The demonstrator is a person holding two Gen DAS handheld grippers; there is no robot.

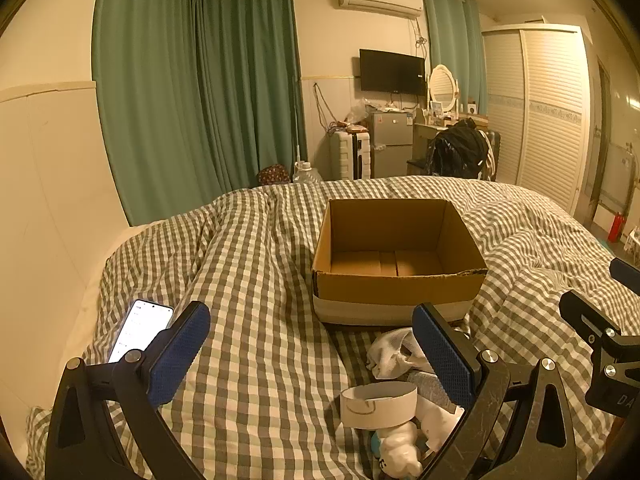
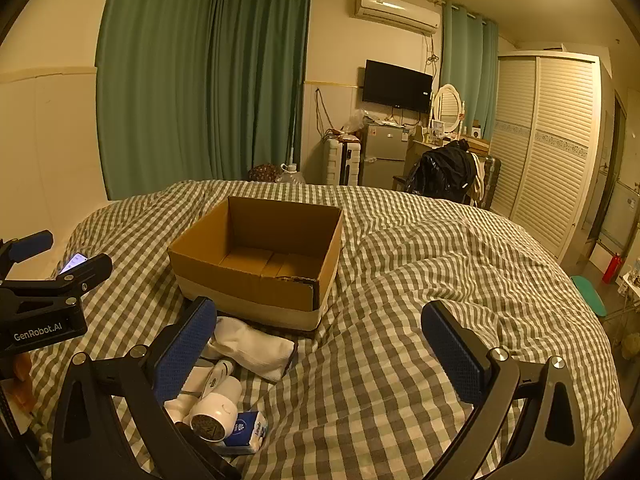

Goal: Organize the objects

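Centre of both frames, open cardboard box (image 1: 396, 258) on checked bed (image 1: 256, 280), white cloth (image 2: 252, 346), white dryer (image 2: 218, 410) and tissue pack (image 2: 250, 430) piled just below it, left gripper (image 1: 310, 354) fingers spread wide, right gripper (image 2: 318, 350) fingers likewise apart, both holding nothing, lit phone (image 1: 140, 328) lower left.

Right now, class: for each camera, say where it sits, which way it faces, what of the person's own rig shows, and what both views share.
Left wrist: sits on the left tongs, facing across the checked bed toward the empty cardboard box; its open blue fingers frame the view, and the right tongs' edge shows at right.
Right wrist: sits on the right tongs, facing the same way; its open fingers show, and the left tongs at left.
Shared: the box, the phone, and the white sock in front of the box.
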